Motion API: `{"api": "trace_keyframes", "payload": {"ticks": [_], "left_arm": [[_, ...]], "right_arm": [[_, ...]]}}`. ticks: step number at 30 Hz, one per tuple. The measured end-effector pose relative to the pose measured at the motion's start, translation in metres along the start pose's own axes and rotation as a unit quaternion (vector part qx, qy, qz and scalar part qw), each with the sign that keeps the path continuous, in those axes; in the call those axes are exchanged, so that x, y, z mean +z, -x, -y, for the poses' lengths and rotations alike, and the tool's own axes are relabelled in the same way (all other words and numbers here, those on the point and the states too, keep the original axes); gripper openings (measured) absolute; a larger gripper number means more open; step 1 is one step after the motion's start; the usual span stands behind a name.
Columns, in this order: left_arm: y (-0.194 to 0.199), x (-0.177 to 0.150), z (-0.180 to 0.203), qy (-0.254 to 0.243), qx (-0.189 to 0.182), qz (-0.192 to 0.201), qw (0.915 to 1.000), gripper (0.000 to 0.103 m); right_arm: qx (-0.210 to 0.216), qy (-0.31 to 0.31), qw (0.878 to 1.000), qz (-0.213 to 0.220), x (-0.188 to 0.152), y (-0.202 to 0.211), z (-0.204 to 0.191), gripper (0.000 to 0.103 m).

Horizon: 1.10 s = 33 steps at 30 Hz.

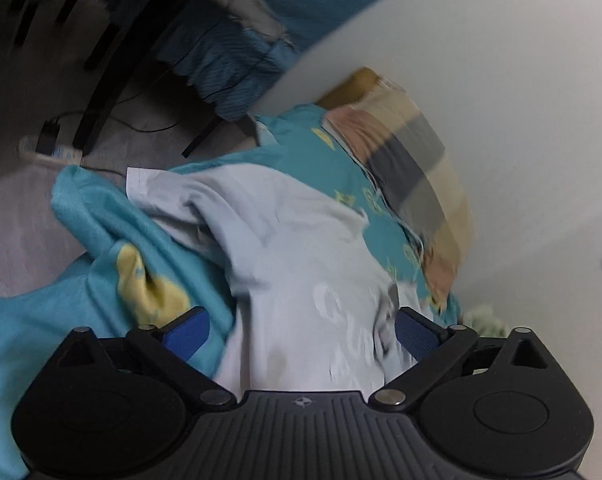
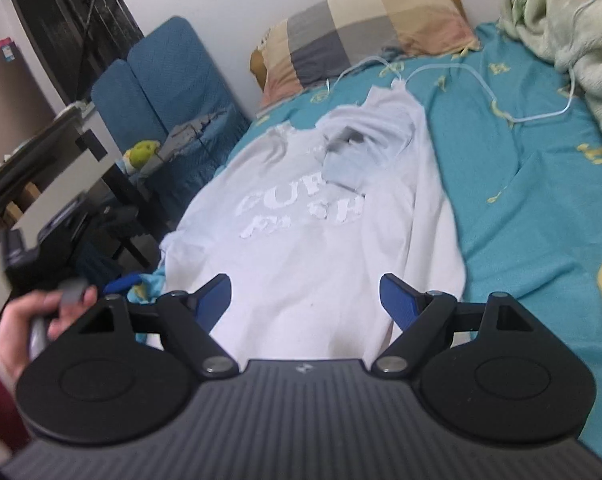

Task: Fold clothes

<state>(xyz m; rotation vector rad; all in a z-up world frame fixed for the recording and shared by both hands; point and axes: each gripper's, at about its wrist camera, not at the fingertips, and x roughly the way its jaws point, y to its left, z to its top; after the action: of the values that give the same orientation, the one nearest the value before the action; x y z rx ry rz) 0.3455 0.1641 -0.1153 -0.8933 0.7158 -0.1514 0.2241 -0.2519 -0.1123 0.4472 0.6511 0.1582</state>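
A white T-shirt (image 2: 313,208) with pale printed letters lies spread on the teal bedsheet (image 2: 521,184), its neck end toward the pillow and one sleeve folded over near the top. My right gripper (image 2: 305,300) hangs open above the shirt's near hem, blue pads wide apart with nothing between them. In the blurred, tilted left wrist view the same white T-shirt (image 1: 301,248) fills the middle. There my left gripper (image 1: 301,330) is open over the cloth, and no fabric is pinched between its blue pads.
A checked pillow (image 2: 365,28) lies at the head of the bed beside a pale green blanket (image 2: 573,28). A white cable (image 2: 481,84) runs over the sheet. A blue chair (image 2: 169,92) and dark furniture stand left of the bed. A hand (image 2: 29,324) shows at lower left.
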Motion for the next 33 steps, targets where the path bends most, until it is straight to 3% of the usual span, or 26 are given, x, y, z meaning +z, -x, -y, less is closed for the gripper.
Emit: {"api": "trace_keyframes", "payload": {"ticks": [3, 6, 11, 14, 15, 17, 19, 23, 26, 31, 33], "left_arm": [[-0.036, 0.018, -0.017, 0.04, -0.001, -0.003, 0.9992, 0.099], [-0.067, 0.031, -0.028, 0.063, 0.026, 0.001, 0.9977, 0.097], [-0.096, 0.055, -0.038, 0.077, 0.065, 0.052, 0.9936, 0.095], [-0.107, 0.071, -0.036, 0.064, 0.09, 0.084, 0.9903, 0.067], [-0.109, 0.074, -0.031, 0.038, 0.103, 0.095, 0.9894, 0.049], [-0.11, 0.079, -0.013, -0.039, 0.125, 0.118, 0.9843, 0.033], [-0.108, 0.078, 0.013, -0.105, 0.138, 0.131, 0.9762, 0.008], [-0.11, 0.068, 0.08, -0.241, 0.139, 0.142, 0.95, 0.007], [-0.12, 0.046, 0.142, -0.33, 0.109, 0.139, 0.9274, 0.006], [-0.159, -0.023, 0.238, -0.46, 0.039, 0.101, 0.8814, 0.005], [-0.182, -0.058, 0.262, -0.492, 0.015, 0.071, 0.8675, 0.005]], "right_arm": [[0.002, -0.015, 1.0, -0.02, -0.001, -0.018, 0.007, 0.083], [0.002, -0.039, 0.999, -0.037, -0.002, -0.033, 0.015, 0.083], [0.002, -0.072, 0.996, -0.046, -0.003, -0.042, 0.027, 0.083], [0.003, -0.085, 0.995, -0.045, -0.002, -0.043, 0.031, 0.083], [0.003, -0.086, 0.995, -0.045, -0.002, -0.043, 0.031, 0.083], [0.005, -0.085, 0.995, -0.042, 0.001, -0.042, 0.031, 0.083], [0.006, -0.086, 0.996, -0.028, 0.005, -0.036, 0.031, 0.083], [0.005, -0.087, 0.996, -0.013, 0.01, -0.025, 0.031, 0.083], [0.005, -0.096, 0.995, -0.011, 0.011, -0.019, 0.035, 0.083], [-0.002, -0.118, 0.993, 0.004, 0.016, -0.009, 0.047, 0.083], [-0.008, -0.128, 0.992, 0.011, 0.019, -0.005, 0.054, 0.083]]}}
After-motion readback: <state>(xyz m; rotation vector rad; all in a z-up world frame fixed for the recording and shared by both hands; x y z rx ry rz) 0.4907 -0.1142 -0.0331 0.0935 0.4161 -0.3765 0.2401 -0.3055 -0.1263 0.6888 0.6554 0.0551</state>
